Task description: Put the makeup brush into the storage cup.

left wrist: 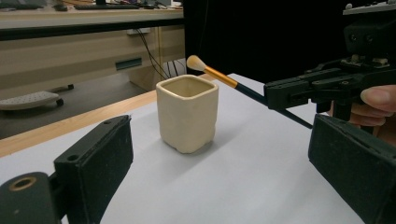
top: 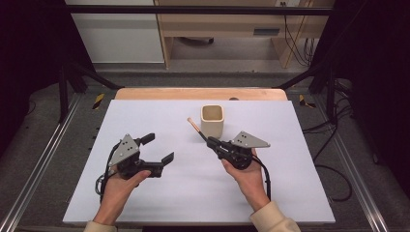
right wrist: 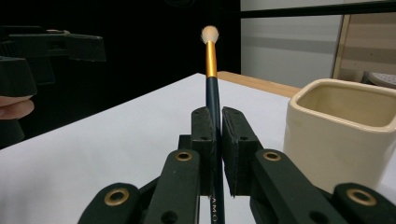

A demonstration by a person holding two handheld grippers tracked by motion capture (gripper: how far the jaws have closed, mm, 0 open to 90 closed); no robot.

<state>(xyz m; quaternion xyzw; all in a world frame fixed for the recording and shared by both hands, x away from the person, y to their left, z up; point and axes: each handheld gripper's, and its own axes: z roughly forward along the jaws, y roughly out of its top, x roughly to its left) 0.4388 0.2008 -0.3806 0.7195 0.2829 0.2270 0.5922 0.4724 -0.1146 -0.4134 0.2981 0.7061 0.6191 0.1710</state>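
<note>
Your right hand-held gripper (top: 211, 141) clamps the brush (right wrist: 211, 74) mid-handle, bristles raised just left of the cream cup (top: 212, 120) at frame centre; left hand-held gripper (top: 158, 148) gapes, idle. Brush apparently not yet in the cup, if that's the goal.

In the right gripper view, the brush (right wrist: 212, 84) handle is disappearing between the closed jaws of the right gripper (right wrist: 218, 140), and its lettering is running off the bottom edge (only "AMO" reads). The cup (right wrist: 338, 130) is being cut by the right edge there. In the left gripper view, both pads of the left gripper (left wrist: 219, 172) are being cropped at the bottom, and the right gripper's hand (left wrist: 378, 109) is running off the right edge.
</note>
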